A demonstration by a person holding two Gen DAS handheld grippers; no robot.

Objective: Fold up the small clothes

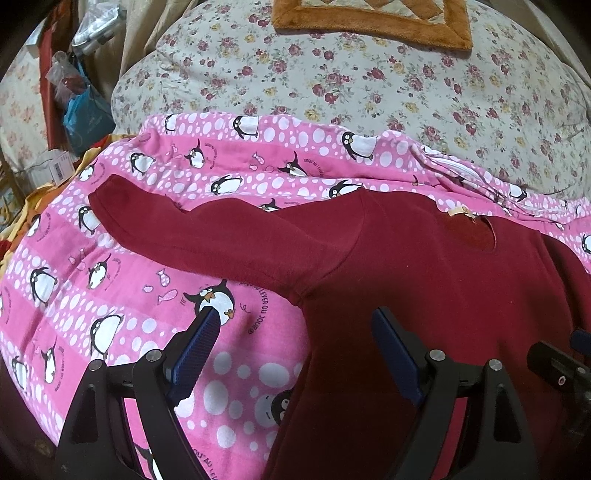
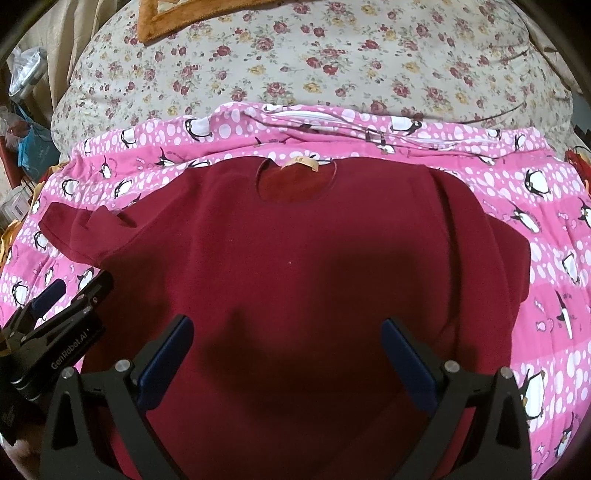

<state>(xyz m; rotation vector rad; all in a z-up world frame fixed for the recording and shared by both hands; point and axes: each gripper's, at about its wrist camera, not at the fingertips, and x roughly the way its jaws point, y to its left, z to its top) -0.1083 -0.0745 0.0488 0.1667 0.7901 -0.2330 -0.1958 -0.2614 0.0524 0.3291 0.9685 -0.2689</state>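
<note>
A dark red long-sleeved fleece top [image 2: 295, 266] lies flat, neck hole away from me, on a pink penguin-print blanket [image 2: 546, 258]. Its left sleeve [image 1: 177, 229] stretches out to the left; its right sleeve [image 2: 491, 236] is folded down along the body. My left gripper [image 1: 295, 317] is open and empty, hovering over the top's left side seam below the armpit. My right gripper [image 2: 288, 325] is open and empty above the lower middle of the top [image 1: 424, 280]. The left gripper also shows in the right wrist view [image 2: 66, 295] at the left edge.
A floral duvet [image 2: 332, 55] lies beyond the blanket [image 1: 110, 295], with an orange-bordered mat [image 1: 373, 22] at the far side. Bags and boxes [image 1: 77, 110] are piled off the bed's left edge. The right gripper's body [image 1: 561, 365] shows at the left view's right edge.
</note>
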